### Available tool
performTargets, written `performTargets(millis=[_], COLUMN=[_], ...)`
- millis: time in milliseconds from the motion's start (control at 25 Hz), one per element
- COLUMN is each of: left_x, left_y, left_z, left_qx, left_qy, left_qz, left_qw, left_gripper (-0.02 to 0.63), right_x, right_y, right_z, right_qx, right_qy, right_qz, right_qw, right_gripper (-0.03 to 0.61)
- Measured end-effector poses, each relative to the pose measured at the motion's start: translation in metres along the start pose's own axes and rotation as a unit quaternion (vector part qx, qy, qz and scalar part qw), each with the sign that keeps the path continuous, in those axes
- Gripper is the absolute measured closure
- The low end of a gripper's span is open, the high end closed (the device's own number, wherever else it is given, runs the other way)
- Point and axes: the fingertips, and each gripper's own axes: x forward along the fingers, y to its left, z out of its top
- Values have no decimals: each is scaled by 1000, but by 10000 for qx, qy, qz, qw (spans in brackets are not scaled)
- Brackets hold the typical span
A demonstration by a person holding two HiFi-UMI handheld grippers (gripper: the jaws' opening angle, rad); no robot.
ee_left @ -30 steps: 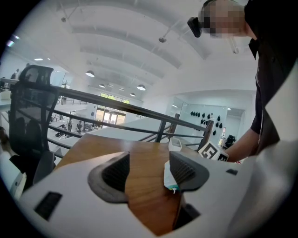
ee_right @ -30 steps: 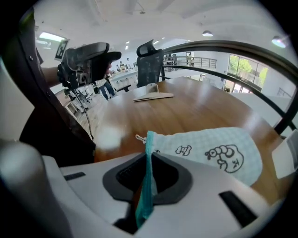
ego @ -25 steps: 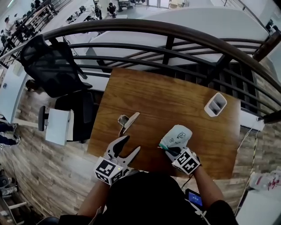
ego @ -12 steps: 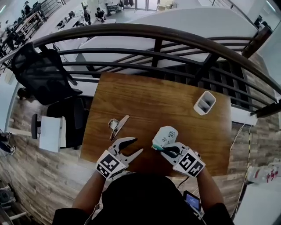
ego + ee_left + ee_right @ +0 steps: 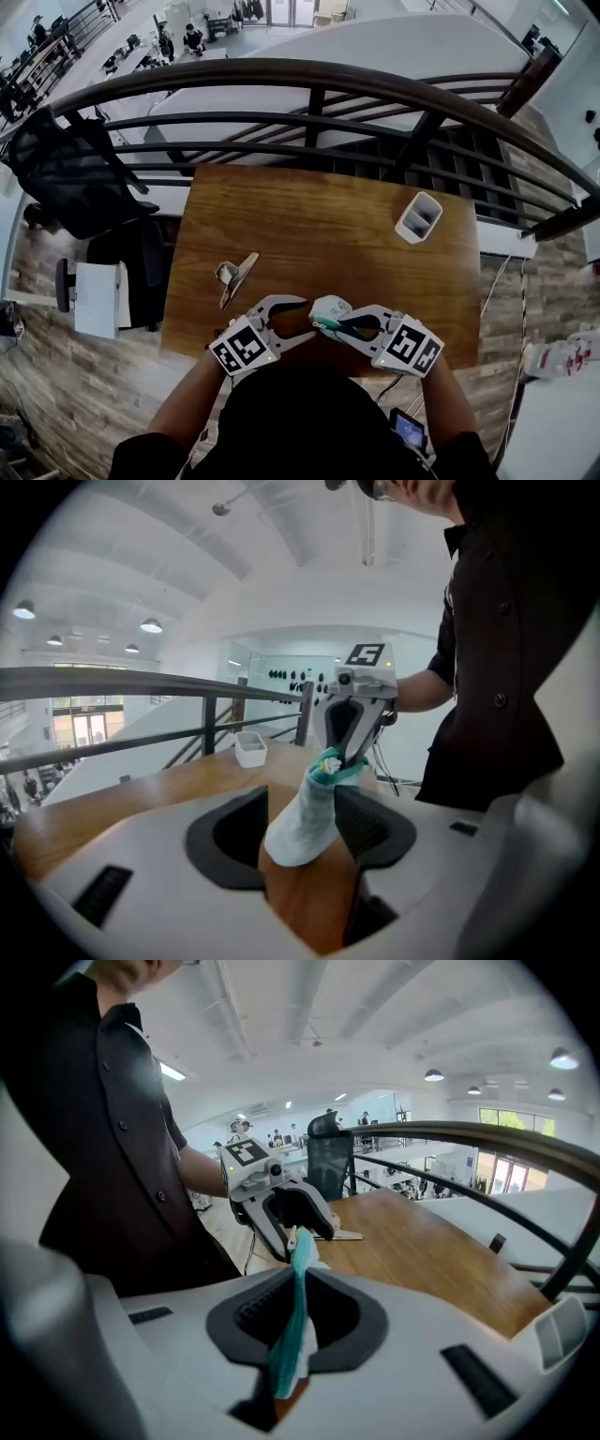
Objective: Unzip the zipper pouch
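The zipper pouch (image 5: 330, 307) hung clear of the wooden table (image 5: 328, 216), over its near edge and just in front of the person, as we caught the scene. The right gripper (image 5: 336, 324) was clamped on the pouch's teal zipper band (image 5: 298, 1279), jaws nearly together with the band pinched flat between the pads. The left gripper (image 5: 302, 319) faced it at close range. Its jaws had just been opening and stood wide apart, and the pouch's pale lower end (image 5: 305, 817) dangled in the gap, with no pad pressing on it.

We judged the job barely begun. The pouch was off the table and secured at one end, but the teal band looked closed along the length we could see. A small pale tab at the top of the band may have been the pull, though we could not be sure. Catching it and drawing it along the band was all yet to come.

The pouch's long axis ran from the right gripper's jaws down toward the left gripper's. The zipper edge was uppermost and the closed bottom lowest, leaning a little rather than plumb.
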Motion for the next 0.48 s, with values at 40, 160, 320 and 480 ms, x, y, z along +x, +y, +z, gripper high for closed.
performTargets(millis=[40,160,320,480], left_x=[3,14,22,22], left_y=[-4,-9,-13,-15], left_z=[1,-3,-3,-3], left_qx=[68,295,366,374], left_qy=[31,207,244,298], left_qz=[-142,-374,-495,-461], left_qw=[9999,9987,9978,9978], left_gripper=[387,388,448,548], right_x=[-1,-3,-5,-7], right_y=[2,2,-1,-6], right_z=[1,1,1,-1], right_qx=[21,150,309,429], right_qy=[-56,-182,-267,-311], right_qz=[78,275,340,245], right_qw=[10000,9993,9986,9983], right_gripper=[549,549,549,542])
